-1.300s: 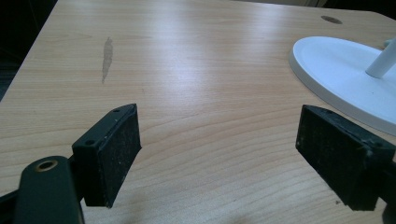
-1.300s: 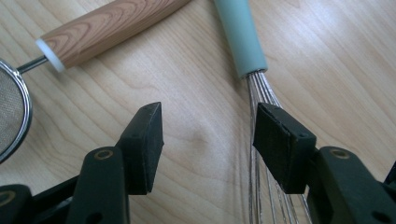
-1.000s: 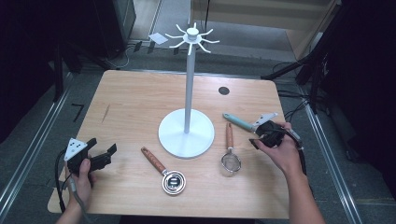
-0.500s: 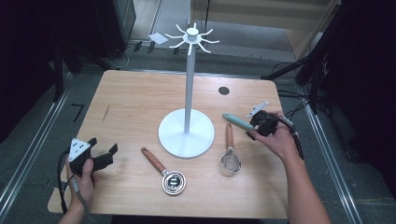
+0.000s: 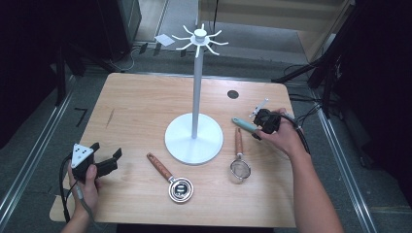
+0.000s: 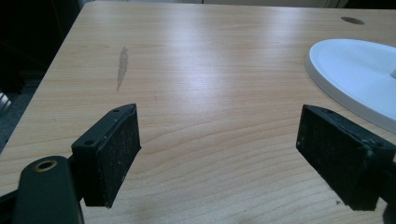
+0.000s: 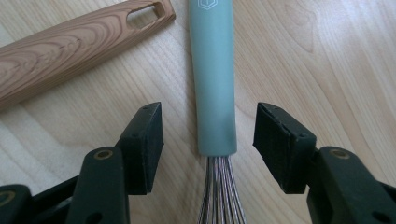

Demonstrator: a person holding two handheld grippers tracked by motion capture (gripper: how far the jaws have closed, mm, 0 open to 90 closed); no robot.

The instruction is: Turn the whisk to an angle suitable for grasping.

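Observation:
A whisk with a teal handle (image 5: 244, 124) lies right of the white stand. In the right gripper view, that handle (image 7: 215, 84) lies on the wood between the jaws of my right gripper (image 7: 210, 114), wires toward the camera. The jaws stand apart from it on both sides and have just been closing slightly. In the high view, my right gripper (image 5: 258, 129) sits low over the handle's wire end. My left gripper (image 5: 106, 150) rests near the table's front left, open and with nothing in it (image 6: 217, 140).
A tall white hook stand (image 5: 194, 138) rises from the table's middle; its base (image 6: 359, 74) lies ahead of the left gripper. A wooden-handled strainer (image 5: 239, 158) lies beside the whisk, its handle (image 7: 70, 46) close by. A wooden-handled measuring cup (image 5: 171, 178) lies at the front.
My right hand has moved away from the front edge and leftward, bringing its gripper over the whisk handle. The left gripper has stayed put.

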